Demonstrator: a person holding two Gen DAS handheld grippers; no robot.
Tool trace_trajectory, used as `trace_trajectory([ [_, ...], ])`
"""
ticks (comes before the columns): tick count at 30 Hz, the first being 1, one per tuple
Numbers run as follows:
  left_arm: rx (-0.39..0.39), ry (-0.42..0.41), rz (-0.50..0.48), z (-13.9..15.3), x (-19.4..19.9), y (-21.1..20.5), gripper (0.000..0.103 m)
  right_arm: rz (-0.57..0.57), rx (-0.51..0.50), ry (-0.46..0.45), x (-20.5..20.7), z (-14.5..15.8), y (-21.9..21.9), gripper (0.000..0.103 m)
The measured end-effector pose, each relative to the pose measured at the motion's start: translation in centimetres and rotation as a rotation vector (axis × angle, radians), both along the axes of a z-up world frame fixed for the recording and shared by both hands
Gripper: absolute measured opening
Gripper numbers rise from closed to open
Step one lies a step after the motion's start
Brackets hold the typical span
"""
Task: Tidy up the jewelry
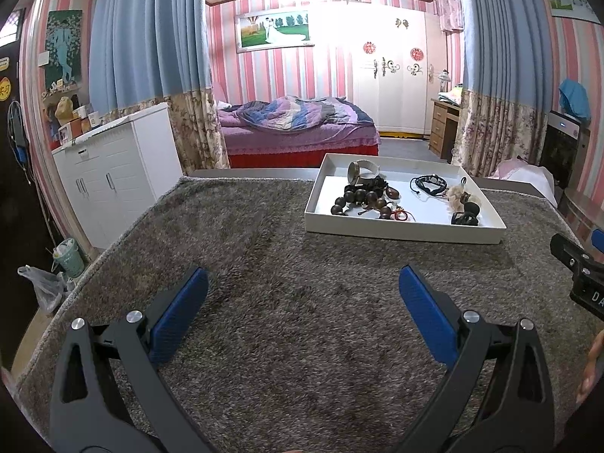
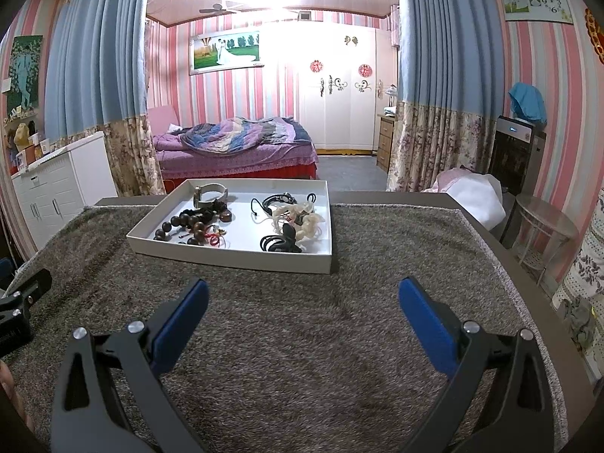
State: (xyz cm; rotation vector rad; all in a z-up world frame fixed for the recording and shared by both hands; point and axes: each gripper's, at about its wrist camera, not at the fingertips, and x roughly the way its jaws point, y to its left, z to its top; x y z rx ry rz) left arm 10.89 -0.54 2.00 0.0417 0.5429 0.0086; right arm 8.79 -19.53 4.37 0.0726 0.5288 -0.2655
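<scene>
**Both grippers wide and empty, tray of jewelry ahead**

The white tray sits on the shaggy grey mat, far from my fingertips and well apart from both of them. From my right gripper it lies ahead and a little to the left; from my left gripper it lies ahead and to the right. So it sits roughly between my two hands, and I judge the right one slightly the nearer. Its long axis runs left to right across my reach, with a long wall facing me.

Inside, the dark wooden beads and a watch with a pale strap fill the left half. A black cord bracelet, a cream hair tie and a black claw clip crowd the right half, some touching or overlapping. I cannot tell whether they are tangled.

My left gripper's blue pads are spread wide, holding nothing, hovering over bare mat. My right gripper's blue pads are spread just as wide and equally empty. Whichever hand goes must travel forward over the near wall and come down among the pieces.
</scene>
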Motion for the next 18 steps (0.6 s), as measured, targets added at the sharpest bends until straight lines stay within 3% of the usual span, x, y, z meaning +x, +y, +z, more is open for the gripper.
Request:
trace_trajectory([
  [18, -0.004, -0.005, 0.022, 0.14, -0.23, 0.33, 0.1, 0.0, -0.001, 0.002, 0.01, -0.17, -0.07, 0.101],
])
